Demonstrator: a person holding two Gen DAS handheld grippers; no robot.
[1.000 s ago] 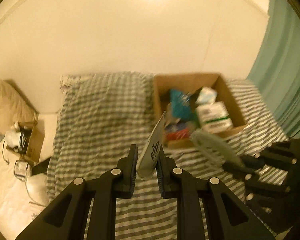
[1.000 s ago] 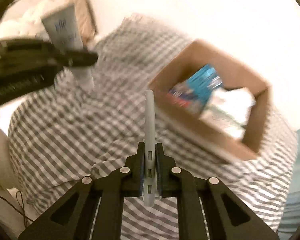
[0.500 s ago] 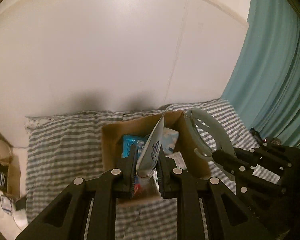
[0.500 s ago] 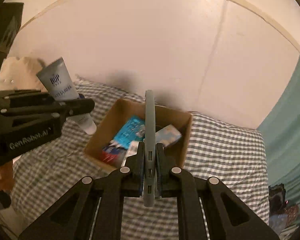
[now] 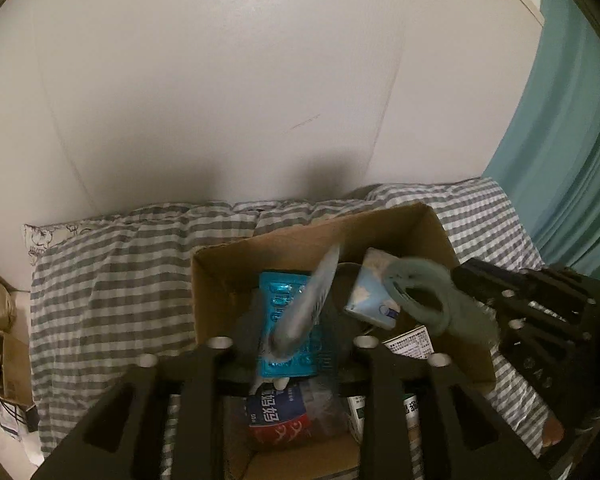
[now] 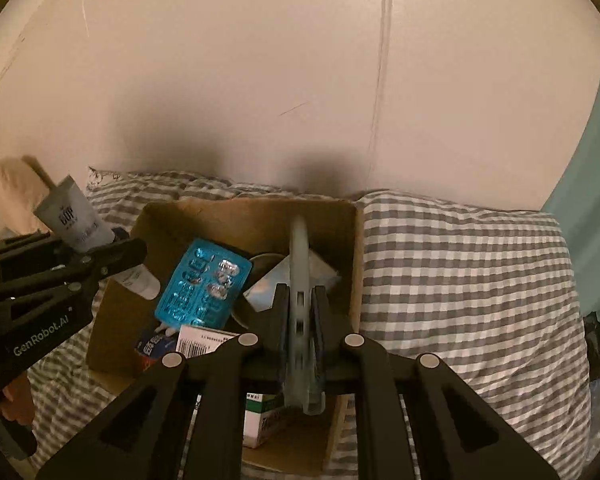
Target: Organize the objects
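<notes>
An open cardboard box (image 5: 216,284) (image 6: 352,248) sits on a striped bed. It holds a blue blister pack (image 5: 280,304) (image 6: 204,284), a red and blue packet (image 5: 278,416), a pale blue carton (image 5: 370,294) and white boxes. My left gripper (image 5: 296,320) (image 6: 112,248) hangs over the box with its jaws spread; the grey tube (image 5: 306,304) (image 6: 74,220) between them is blurred. My right gripper (image 6: 302,304) (image 5: 464,292) is shut on a grey-green ring-shaped clip (image 6: 300,280) (image 5: 424,300) above the box's right side.
The grey-striped bedcover (image 5: 112,280) (image 6: 460,280) runs to a white wall behind. A teal curtain (image 5: 564,140) hangs at the right. A small carton with clutter (image 5: 4,364) stands on the floor at the left, near a beige pillow (image 6: 8,196).
Both grippers have moved in over the box, which now fills the lower views. The left jaws have spread apart and the tube has gone blurred. The right still grips the clip.
</notes>
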